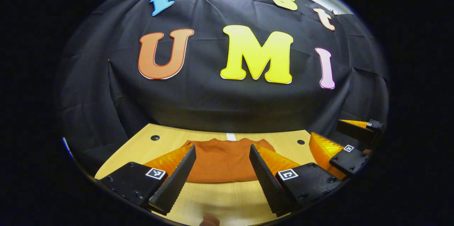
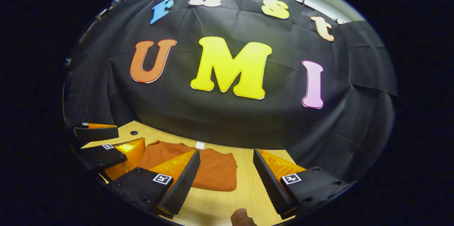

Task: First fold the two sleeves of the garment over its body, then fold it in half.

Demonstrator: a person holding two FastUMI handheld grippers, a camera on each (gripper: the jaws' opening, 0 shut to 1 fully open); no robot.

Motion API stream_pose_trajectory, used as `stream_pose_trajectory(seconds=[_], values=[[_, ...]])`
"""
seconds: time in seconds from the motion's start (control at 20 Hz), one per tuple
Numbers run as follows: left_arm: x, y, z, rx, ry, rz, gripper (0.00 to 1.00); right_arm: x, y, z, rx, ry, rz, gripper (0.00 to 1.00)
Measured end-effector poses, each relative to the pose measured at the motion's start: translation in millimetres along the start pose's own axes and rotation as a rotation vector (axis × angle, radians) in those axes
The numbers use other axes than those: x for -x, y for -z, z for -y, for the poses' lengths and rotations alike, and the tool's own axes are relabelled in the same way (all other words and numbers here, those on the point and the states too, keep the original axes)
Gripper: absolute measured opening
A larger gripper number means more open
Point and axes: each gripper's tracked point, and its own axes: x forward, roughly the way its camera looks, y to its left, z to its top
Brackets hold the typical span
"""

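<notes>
A rust-orange garment (image 1: 221, 160) lies flat and compact on the wooden table (image 1: 227, 201), its collar toward the far wall. My left gripper (image 1: 221, 178) hovers open above its near edge, fingers spread with nothing between them. Off to the right in the left gripper view stands the right gripper (image 1: 349, 141), also open. In the right gripper view the garment (image 2: 216, 171) lies left of centre, and my right gripper (image 2: 227, 183) is open over its right edge and bare wood. The left gripper (image 2: 103, 144) appears at the far left, held above the table.
The black cloth wall (image 1: 227, 102) closes off the table's far edge. Two round holes (image 1: 155, 137) sit in the tabletop near the back corners, and a small white tag (image 1: 231, 136) lies behind the collar. A fingertip (image 2: 241, 217) pokes in at the bottom.
</notes>
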Motion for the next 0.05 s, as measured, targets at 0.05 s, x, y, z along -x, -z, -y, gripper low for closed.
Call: stream_pose_trajectory(seconds=[0.05], values=[[2.0, 0.4, 1.0, 0.000, 0.006, 0.004, 0.98, 0.6, -2.1, -1.3, -0.015, -0.001, 0.003, 0.96]])
